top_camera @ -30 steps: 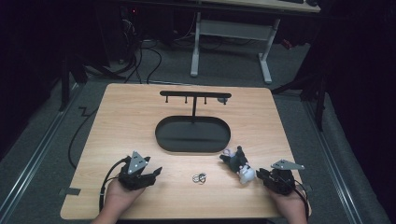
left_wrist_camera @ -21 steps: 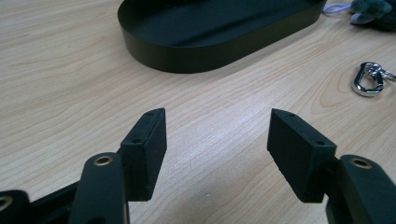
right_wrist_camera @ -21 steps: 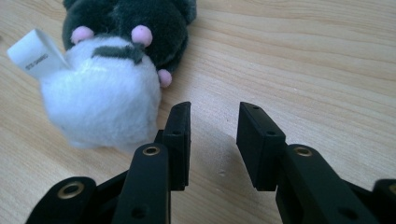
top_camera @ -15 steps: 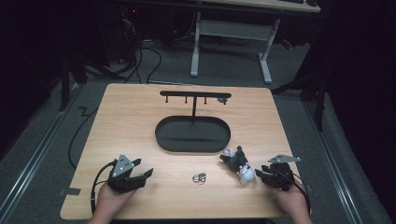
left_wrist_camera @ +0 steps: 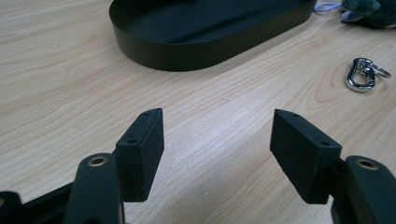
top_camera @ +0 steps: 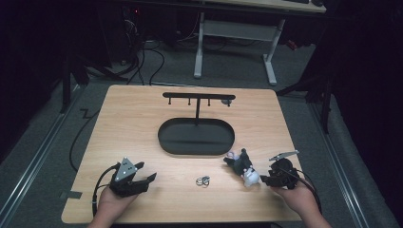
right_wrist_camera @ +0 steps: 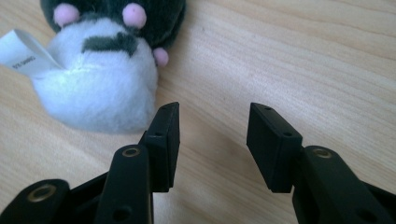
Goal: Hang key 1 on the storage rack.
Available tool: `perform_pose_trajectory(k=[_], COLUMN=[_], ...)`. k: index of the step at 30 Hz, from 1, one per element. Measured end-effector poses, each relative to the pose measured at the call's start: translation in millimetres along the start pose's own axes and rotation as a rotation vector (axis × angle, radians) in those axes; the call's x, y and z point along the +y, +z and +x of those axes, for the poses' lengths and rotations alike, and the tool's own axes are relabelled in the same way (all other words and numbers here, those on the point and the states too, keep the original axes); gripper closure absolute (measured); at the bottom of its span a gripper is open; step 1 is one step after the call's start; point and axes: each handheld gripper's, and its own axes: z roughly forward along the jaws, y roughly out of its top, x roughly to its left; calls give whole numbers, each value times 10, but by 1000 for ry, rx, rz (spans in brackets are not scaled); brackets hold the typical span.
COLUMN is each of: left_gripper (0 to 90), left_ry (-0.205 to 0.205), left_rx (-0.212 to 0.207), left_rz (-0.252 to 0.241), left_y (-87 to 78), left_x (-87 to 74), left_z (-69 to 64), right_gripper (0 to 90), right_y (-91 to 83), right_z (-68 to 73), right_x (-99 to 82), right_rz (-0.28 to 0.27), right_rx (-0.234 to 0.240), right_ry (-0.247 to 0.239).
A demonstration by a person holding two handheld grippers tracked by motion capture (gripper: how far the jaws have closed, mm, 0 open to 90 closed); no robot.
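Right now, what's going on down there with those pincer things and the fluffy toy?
Right hand-held gripper just opening, nothing between jaws. Grey-and-white plush toy lying on table beside it. Left hand-held gripper open, idle. Nothing in the way.

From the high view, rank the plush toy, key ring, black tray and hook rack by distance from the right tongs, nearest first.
1. Plush toy, just left of the right tongs.
2. Key ring, further left.
3. Black tray, mid-table behind.
4. Hook rack, standing in the tray, farthest back.
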Motion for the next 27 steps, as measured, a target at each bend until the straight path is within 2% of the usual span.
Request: perform_pose_trajectory(k=[1,4,6,10,17,20,23,27], left_gripper=[358,358,358,358,358,358,356,356], left_ry=[4,3,2,4,26,30,33,37], left_rx=[0,-2,-1,-5,-21,-31,-35,-36], left_rz=[2,-3,-4,1,8,7,7,8], left_y=[0,-9,-10,2,22,18,20,21], left_x=[1,8,8,-2,-10,-9,-8,-11], left_z=[-1,-1,0,-4,-30,-39,-47,-52], right_gripper=[525,507,500,464,417,338,282,266], right_y=[-8,0,5,21,-25,-47,-65,-76], right_z=[-4,-13,-14,9,115,152,184,228], right_x=[30,46,46,45,70,80,103,147], right_rz=[41,89,95,146,172,183,171,148], right_rx=[0,1,3,18,33,64,82,111], right_ry=[-6,-9,-9,-22,-60,-47,-36,-33])
